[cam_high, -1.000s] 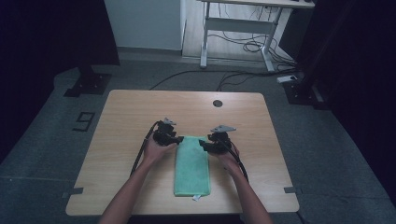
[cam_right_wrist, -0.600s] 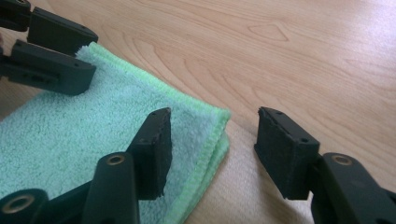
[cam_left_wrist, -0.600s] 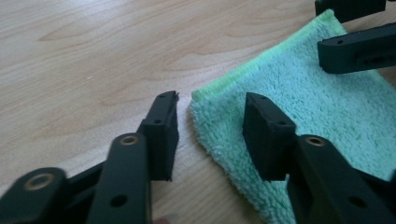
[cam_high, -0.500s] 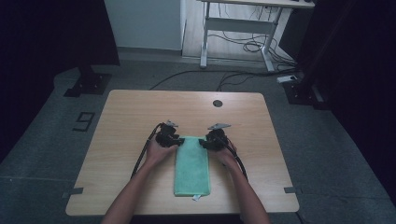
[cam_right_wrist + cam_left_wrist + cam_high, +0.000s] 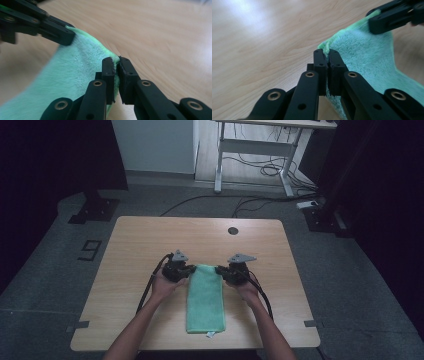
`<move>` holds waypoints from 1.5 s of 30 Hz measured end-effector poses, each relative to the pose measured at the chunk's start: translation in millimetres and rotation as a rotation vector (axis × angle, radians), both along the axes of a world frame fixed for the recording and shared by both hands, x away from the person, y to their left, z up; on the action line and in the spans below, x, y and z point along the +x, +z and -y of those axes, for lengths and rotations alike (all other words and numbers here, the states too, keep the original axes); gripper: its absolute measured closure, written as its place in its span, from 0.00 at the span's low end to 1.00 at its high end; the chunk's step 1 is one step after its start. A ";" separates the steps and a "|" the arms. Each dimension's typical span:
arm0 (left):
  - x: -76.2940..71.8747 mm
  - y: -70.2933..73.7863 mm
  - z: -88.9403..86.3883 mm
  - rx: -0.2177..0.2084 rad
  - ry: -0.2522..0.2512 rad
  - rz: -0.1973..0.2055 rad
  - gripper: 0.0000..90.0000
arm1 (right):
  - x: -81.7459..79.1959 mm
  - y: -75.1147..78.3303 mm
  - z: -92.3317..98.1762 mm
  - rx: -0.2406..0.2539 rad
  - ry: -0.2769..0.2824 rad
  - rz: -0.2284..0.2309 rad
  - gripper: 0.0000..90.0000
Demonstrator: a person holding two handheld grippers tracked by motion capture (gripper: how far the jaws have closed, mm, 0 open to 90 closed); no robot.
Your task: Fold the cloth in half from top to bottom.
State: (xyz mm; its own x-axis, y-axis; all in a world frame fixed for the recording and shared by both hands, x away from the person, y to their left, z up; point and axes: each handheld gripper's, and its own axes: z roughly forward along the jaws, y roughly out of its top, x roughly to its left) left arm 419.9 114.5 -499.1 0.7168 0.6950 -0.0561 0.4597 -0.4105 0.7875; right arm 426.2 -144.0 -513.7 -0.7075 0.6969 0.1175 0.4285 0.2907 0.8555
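Towel (image 5: 205,296): on bench (image 5: 130,245), long axis near–far. My left fingers (image 5: 321,65) pinch its far-left corner, my right fingers (image 5: 109,72) its far-right corner; near end lies free.

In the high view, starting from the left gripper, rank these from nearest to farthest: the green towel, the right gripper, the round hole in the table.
1. green towel: its far left corner is clamped in the left gripper.
2. right gripper: across the towel's far edge, on the other corner.
3. round hole: near the table's far edge.
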 end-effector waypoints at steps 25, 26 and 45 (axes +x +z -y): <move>-150.0 -6.2 -21.2 -0.089 -0.195 0.154 0.48 | -145.0 2.8 32.3 0.106 0.178 0.131 0.52; -145.3 -4.5 -21.0 -0.089 -0.182 0.143 0.48 | -140.6 5.9 32.3 0.105 0.166 0.129 0.52; -66.2 -39.0 25.4 0.120 -0.144 -0.074 0.53 | -91.6 -37.0 -14.0 -0.161 0.089 -0.029 0.46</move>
